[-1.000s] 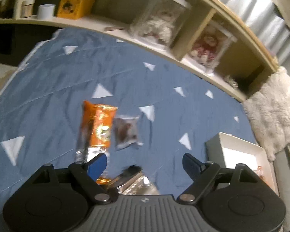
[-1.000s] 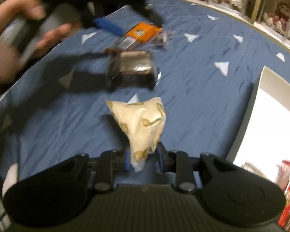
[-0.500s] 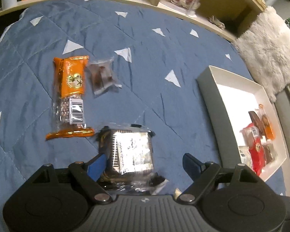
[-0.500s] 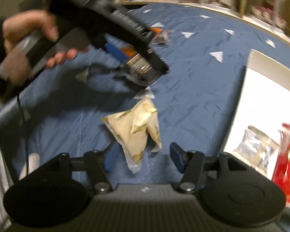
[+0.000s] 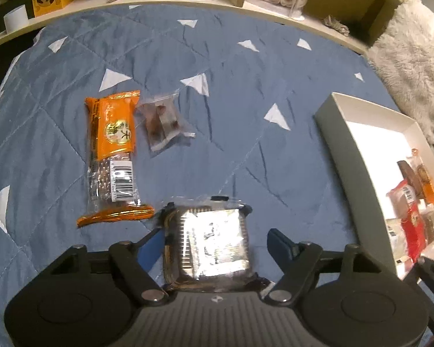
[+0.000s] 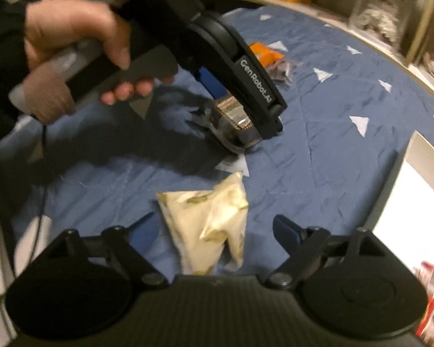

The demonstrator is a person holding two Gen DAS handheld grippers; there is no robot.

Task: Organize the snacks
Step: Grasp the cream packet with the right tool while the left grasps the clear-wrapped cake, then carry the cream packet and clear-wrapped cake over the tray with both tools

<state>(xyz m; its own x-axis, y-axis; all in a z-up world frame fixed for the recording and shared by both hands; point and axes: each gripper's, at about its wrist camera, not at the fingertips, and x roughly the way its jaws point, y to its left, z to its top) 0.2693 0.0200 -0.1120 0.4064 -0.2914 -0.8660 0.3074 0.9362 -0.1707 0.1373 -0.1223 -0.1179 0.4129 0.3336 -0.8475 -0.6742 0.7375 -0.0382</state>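
Your left gripper (image 5: 217, 241) sits spread around the foil-wrapped snack (image 5: 212, 245); your right gripper (image 6: 217, 231) is released, the cream packet (image 6: 208, 228) lying between its fingers.

A quilted blue cloth bedspread (image 5: 275, 66) lies matt beneath a glossy foil-lined snack pack (image 5: 211, 245), a shiny orange plastic wrapper (image 5: 112, 150), a crinkled cream packet (image 6: 208, 225), possibly paper, and a smooth white tray (image 5: 344, 141).

R gripper (image 6: 217, 231) open round cream packet (image 6: 208, 231)
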